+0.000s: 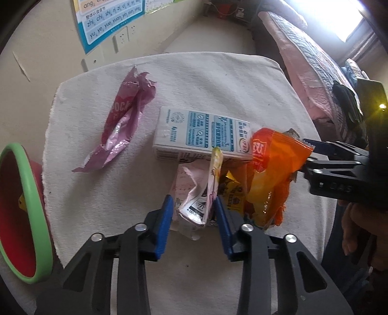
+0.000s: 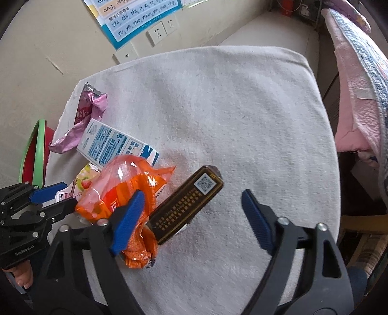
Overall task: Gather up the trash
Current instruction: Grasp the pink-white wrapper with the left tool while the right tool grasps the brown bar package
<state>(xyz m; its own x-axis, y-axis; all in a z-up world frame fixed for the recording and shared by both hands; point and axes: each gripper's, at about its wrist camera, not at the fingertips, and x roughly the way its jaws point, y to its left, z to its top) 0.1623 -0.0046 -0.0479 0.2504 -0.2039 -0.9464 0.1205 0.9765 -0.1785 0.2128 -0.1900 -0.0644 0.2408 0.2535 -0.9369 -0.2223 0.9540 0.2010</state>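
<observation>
On the white towel-covered table (image 1: 218, 80) lies a heap of trash. My left gripper (image 1: 195, 215) points down, shut on a crumpled pink-and-white wrapper (image 1: 194, 203). Behind it lie a white-and-blue milk carton (image 1: 198, 133), an orange snack bag (image 1: 271, 169) and a purple Pocky wrapper (image 1: 123, 126). My right gripper (image 2: 194, 213) stands open astride a dark brown box (image 2: 184, 206) with a QR code; no pad touches the box. Its left finger (image 2: 131, 213) overlaps the orange snack bag (image 2: 126, 184). The left gripper (image 2: 48, 196) shows at the left edge.
A red bin with a green rim (image 1: 24, 218) stands off the table's left side, also the bin (image 2: 36, 150) in the right wrist view. A wall with a poster (image 2: 135, 17) and sockets (image 2: 160, 30) is behind. A bed with a pink quilt (image 2: 359, 109) borders the right.
</observation>
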